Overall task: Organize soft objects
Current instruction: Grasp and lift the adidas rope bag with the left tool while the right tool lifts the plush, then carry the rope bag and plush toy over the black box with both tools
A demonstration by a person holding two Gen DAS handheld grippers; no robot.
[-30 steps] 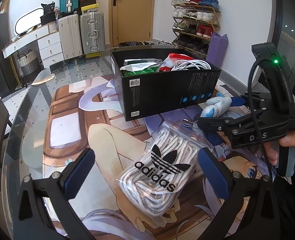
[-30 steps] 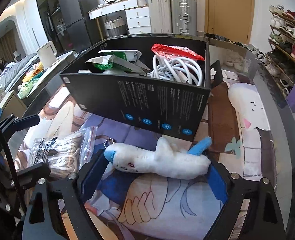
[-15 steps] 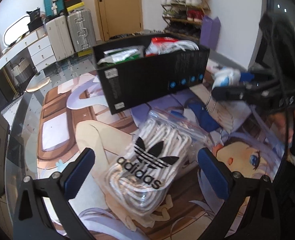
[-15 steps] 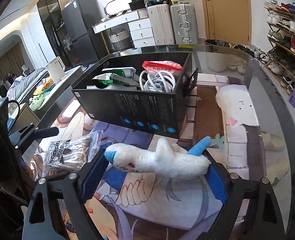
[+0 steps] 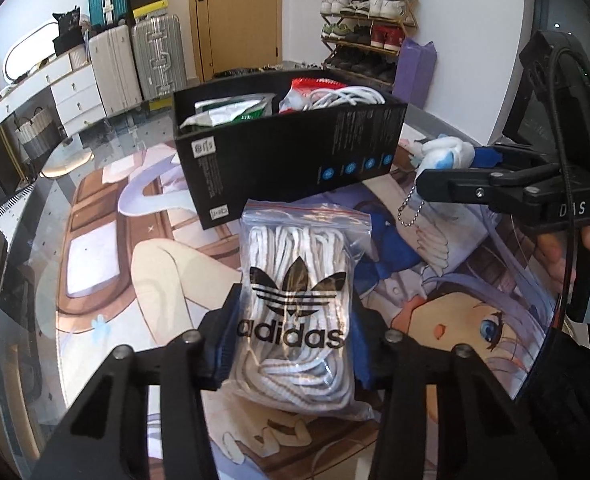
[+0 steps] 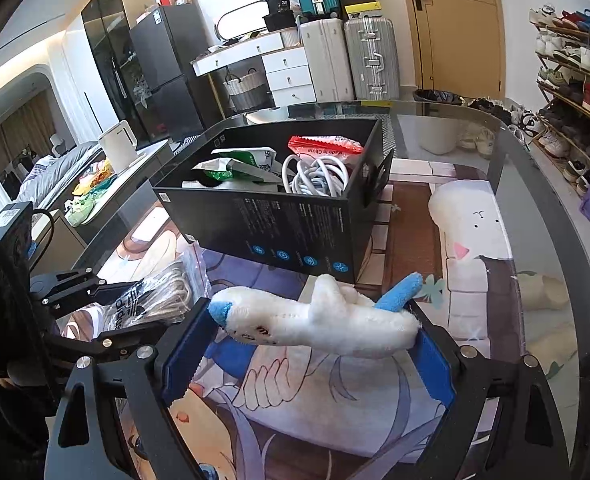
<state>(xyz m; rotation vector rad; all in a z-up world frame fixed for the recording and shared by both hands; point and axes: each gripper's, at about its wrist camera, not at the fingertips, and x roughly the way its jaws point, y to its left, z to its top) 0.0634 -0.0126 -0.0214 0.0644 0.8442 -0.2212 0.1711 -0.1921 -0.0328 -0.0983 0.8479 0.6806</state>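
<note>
You have both soft things in hand but neither is put away yet. Your left gripper [image 5: 293,344] is closing its jaws on the clear zip bag of white shoelaces [image 5: 299,304], the one with the black Adidas print; the blue pads already press its sides, and the bag stands up between them just in front of the black cardboard box [image 5: 291,160]. Your right gripper [image 6: 309,354] holds the white plush airplane [image 6: 319,322] lengthwise across a wide span, blue nose at one pad and tail end at the other, clear of the printed table mat [image 6: 471,240] and near the box's front wall. The box already contains a coiled white cable [image 6: 315,176], a red packet [image 6: 327,146] and a green-and-white pouch [image 6: 239,162], so part of the sorting looks done. What remains, as far as you can judge, is carrying the laces and the plane over the rim and dropping them in; there appears to be room.
</note>
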